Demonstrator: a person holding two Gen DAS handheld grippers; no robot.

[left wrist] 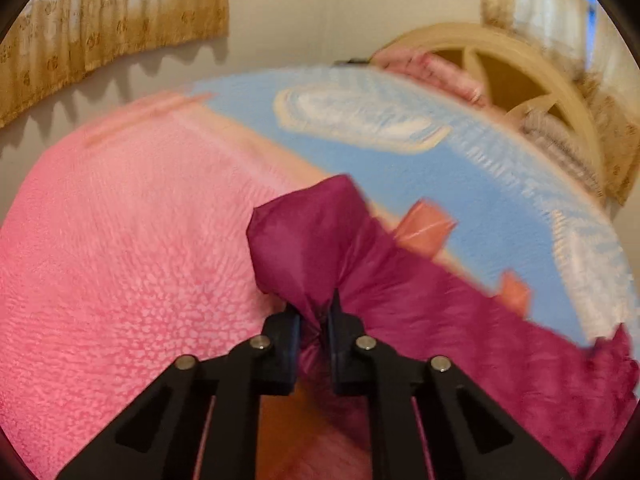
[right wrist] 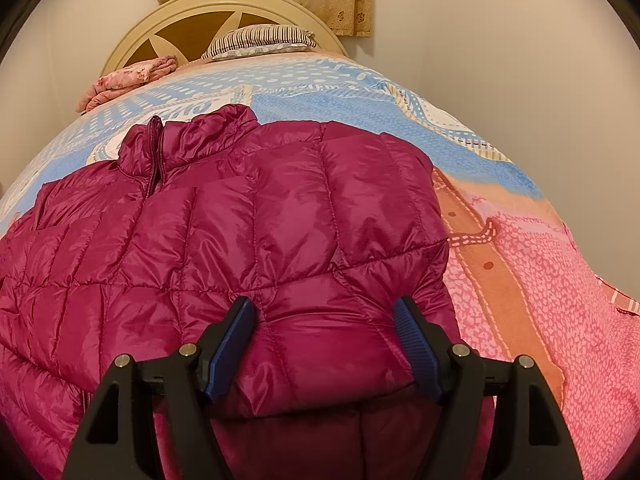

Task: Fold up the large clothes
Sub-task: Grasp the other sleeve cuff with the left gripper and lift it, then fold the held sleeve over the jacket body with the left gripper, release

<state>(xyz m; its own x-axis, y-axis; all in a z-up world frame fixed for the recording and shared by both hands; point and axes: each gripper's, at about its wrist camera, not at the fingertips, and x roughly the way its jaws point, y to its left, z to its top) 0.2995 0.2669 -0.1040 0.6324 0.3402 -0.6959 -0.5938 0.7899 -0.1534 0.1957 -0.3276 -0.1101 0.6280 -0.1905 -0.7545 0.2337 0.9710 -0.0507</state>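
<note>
A magenta quilted puffer jacket (right wrist: 248,216) lies spread on a bed, collar toward the headboard, with one part folded over its front. My right gripper (right wrist: 324,312) is open, its blue pads (right wrist: 236,332) straddling the folded edge of the jacket close above it. My left gripper (left wrist: 316,316) is shut on a bunched piece of the same jacket (left wrist: 312,236) and holds it above the pink part of the bedspread. The left wrist view is motion-blurred.
The bedspread (right wrist: 540,280) is pink, orange and blue. A cream headboard (right wrist: 192,12) stands at the far end with a striped pillow (right wrist: 260,40) and a folded pink floral cloth (right wrist: 128,76). Tan curtains (left wrist: 108,28) hang on the walls.
</note>
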